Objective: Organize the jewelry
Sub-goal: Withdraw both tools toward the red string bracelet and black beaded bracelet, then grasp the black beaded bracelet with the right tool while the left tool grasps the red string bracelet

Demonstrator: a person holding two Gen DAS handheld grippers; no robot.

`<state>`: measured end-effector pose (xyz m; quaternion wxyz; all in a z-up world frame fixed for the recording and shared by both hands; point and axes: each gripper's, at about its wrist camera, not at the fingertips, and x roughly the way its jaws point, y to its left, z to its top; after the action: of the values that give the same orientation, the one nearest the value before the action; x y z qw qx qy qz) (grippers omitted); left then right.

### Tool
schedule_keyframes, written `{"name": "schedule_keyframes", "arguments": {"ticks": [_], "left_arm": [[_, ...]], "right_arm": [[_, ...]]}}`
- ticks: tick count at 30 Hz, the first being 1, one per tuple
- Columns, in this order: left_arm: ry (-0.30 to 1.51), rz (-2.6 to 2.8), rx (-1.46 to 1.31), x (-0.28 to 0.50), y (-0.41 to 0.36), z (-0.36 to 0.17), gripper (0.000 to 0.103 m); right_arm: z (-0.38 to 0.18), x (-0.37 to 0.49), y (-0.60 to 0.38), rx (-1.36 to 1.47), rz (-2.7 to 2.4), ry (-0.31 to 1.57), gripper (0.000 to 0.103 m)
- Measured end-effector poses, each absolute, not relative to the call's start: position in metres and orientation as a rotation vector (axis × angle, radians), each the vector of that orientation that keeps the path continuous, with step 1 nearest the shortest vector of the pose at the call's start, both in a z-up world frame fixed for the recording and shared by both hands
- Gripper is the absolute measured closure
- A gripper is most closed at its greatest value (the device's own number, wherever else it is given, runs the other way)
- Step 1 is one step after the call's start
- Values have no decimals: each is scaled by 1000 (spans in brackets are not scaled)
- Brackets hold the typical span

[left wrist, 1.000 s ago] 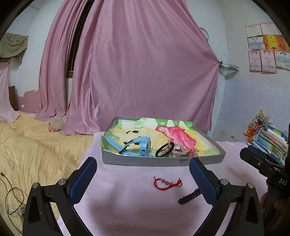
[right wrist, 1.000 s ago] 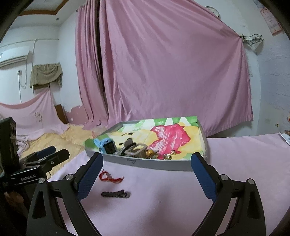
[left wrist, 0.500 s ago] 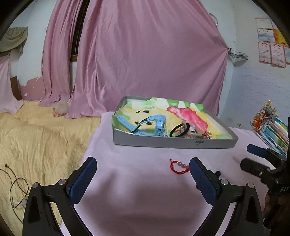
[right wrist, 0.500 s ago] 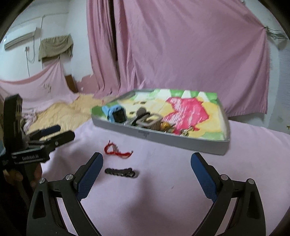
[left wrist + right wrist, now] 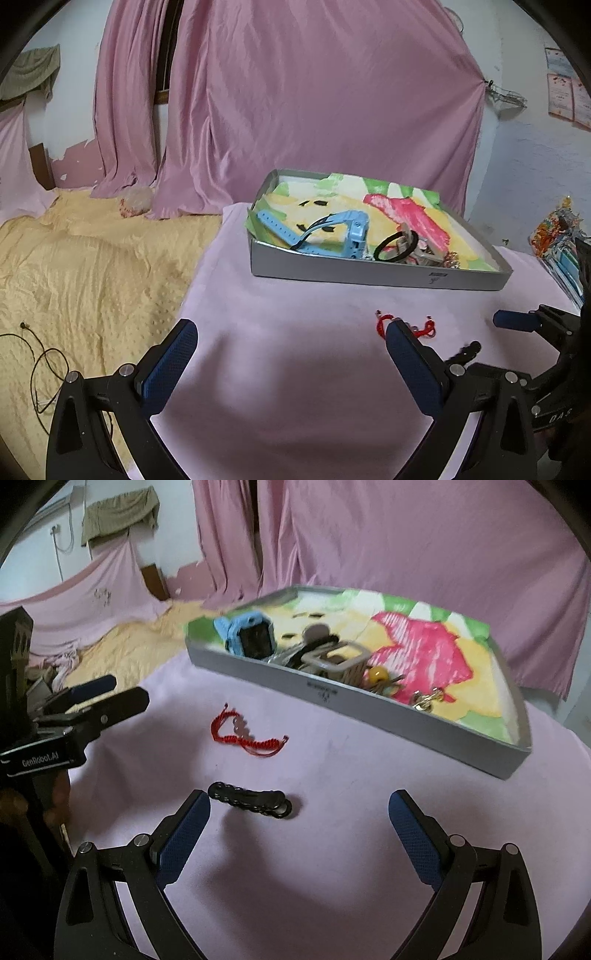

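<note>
Lying whole only in the right view, black bracelet (image 5: 249, 799), left fingers (image 5: 410, 360) hiding it.

The left gripper (image 5: 291, 358) and the right gripper (image 5: 299, 827) both have their jaws wide apart, holding nothing.

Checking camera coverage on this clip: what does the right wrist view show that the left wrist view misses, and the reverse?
Right wrist only: the whole black chain bracelet between the open right tool, the blue watch's face, a yellow bead.

Left wrist only: the black hair tie, a cable on the yellow bedding.

Both: the tray, the red cord bracelet, the pink cloth, the curtain.
</note>
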<state>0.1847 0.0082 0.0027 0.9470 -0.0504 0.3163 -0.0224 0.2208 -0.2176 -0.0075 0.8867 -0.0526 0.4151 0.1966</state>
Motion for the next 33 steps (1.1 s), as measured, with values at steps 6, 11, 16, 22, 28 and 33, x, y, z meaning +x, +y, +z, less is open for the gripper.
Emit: {"name": "schedule_keyframes", "arguments": {"ticks": [6,11,16,22,28,33], "left_arm": [[676,-45,-117,192,12,-1,1],[691,-61,-126,196,12,-2,1],[708,-87,-121,201,8,-4,1],[740,-137,-116,206,-2,-6,1],[779,-206,-60,209,-22,-10,1],[809,-254,-44,213,-35,-12,1]], "right_arm": [[-12,232,-202,-190,394,906,8],[-12,237,-199,-189,395,917,8],[-12,241,-203,-171,393,914,19],[-11,245,-216,-138,354,903,31],[-11,243,-235,-87,316,904,32],[-12,241,-245,-60,292,904,32]]}}
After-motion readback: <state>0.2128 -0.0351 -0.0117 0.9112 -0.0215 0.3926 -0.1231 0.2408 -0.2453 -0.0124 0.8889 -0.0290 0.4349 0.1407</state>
